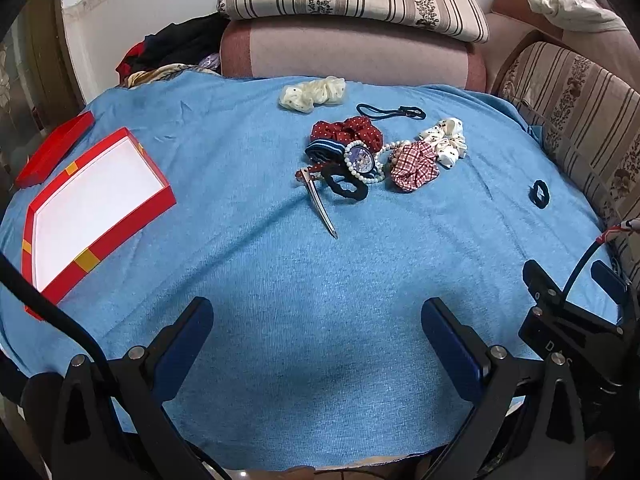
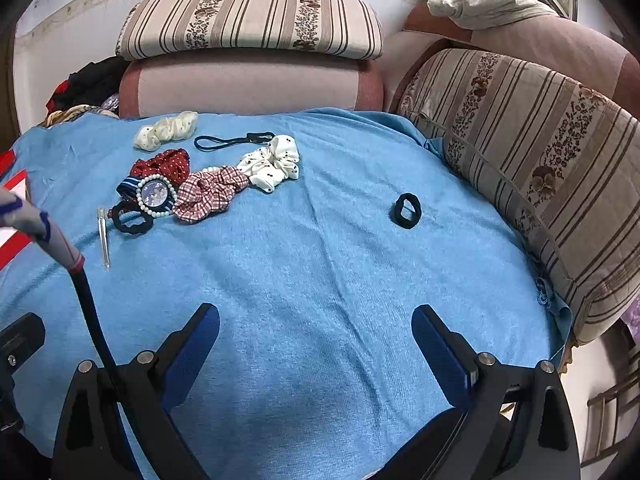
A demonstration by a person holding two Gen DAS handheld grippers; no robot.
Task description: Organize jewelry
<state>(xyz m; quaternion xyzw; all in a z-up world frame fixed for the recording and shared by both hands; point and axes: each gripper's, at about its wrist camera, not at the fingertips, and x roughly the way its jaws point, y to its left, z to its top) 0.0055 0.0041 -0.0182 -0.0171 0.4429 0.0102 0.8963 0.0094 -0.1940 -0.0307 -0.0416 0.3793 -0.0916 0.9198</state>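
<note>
A pile of accessories lies on the blue cloth (image 1: 304,280): a watch with a pearl bracelet (image 1: 361,160) (image 2: 155,195), a red dotted scrunchie (image 1: 348,130), a checked scrunchie (image 1: 414,166) (image 2: 210,194), a white scrunchie (image 1: 446,142) (image 2: 272,164), a metal hair clip (image 1: 320,204) (image 2: 103,236). A lone black hair tie (image 1: 539,194) (image 2: 407,210) lies to the right. An open red box (image 1: 96,208) with a white inside sits at the left. My left gripper (image 1: 316,344) and right gripper (image 2: 316,344) are open and empty, near the cloth's front edge.
The red box lid (image 1: 54,148) lies behind the box. A cream scrunchie (image 1: 314,94) and a black elastic band (image 1: 390,112) lie at the back. Striped sofa cushions (image 2: 520,168) border the cloth at the back and right. The right gripper's body (image 1: 580,320) shows at the right.
</note>
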